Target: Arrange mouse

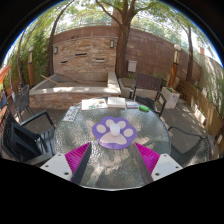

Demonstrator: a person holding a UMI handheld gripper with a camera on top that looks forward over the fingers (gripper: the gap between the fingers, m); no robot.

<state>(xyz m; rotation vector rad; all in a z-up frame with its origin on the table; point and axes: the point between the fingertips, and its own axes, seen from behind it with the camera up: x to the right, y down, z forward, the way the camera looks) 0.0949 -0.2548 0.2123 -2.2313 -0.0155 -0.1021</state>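
Observation:
A purple paw-print mouse pad (115, 131) lies flat on a round glass table (75, 135), just ahead of my fingers. My gripper (112, 153) hangs over the near part of the table and is open, with nothing between the fingers. The magenta pads (77, 155) stand well apart, one at each side of the mouse pad's near edge. I cannot make out a mouse anywhere on the table.
Books or papers (105, 102) and a small green thing (145, 107) lie along the table's far edge. Dark metal chairs (28, 130) stand round the table. A raised brick planter (70, 92), a tree trunk (122, 45) and a brick wall lie beyond.

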